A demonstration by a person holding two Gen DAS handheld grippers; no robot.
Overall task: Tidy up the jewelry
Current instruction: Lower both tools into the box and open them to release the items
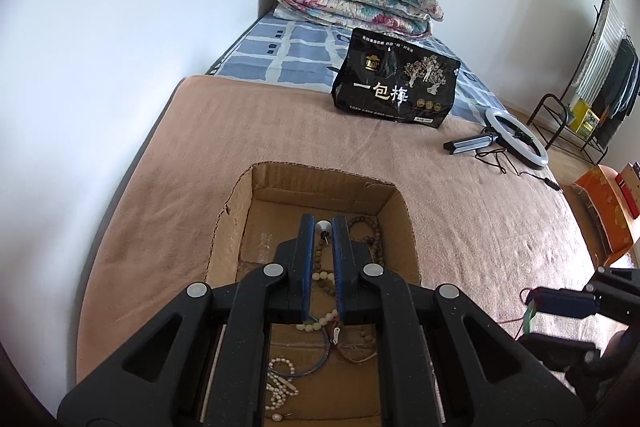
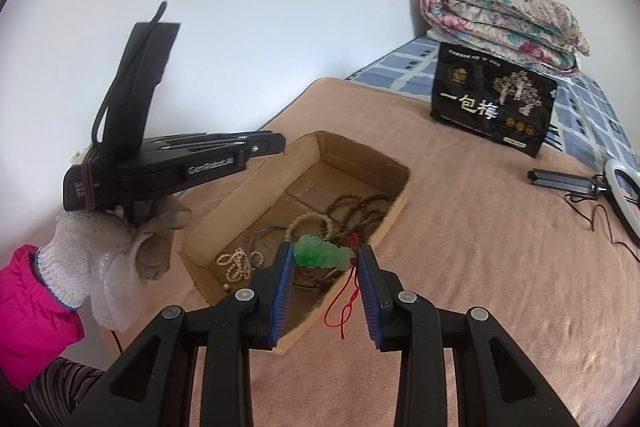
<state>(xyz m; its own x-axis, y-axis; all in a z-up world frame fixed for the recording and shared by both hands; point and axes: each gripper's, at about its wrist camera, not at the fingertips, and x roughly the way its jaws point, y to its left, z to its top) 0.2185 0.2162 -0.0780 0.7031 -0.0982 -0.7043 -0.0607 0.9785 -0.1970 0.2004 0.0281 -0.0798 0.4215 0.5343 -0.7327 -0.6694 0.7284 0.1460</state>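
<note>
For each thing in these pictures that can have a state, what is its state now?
Left tongs: shut, hold nothing, above the box.
Right tongs: shut on the green pendant, its red cord hanging down.
Cardboard box: open at the top, with bead bracelets and a pearl string inside.
Black bag: upright on the bed.
Quilt: folded.
Ring light: lying flat, unlit.

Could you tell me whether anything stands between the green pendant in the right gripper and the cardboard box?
Nothing visible does. The green pendant, held in the right gripper, hangs at the open-topped cardboard box; the left gripper is over its far side.
</note>
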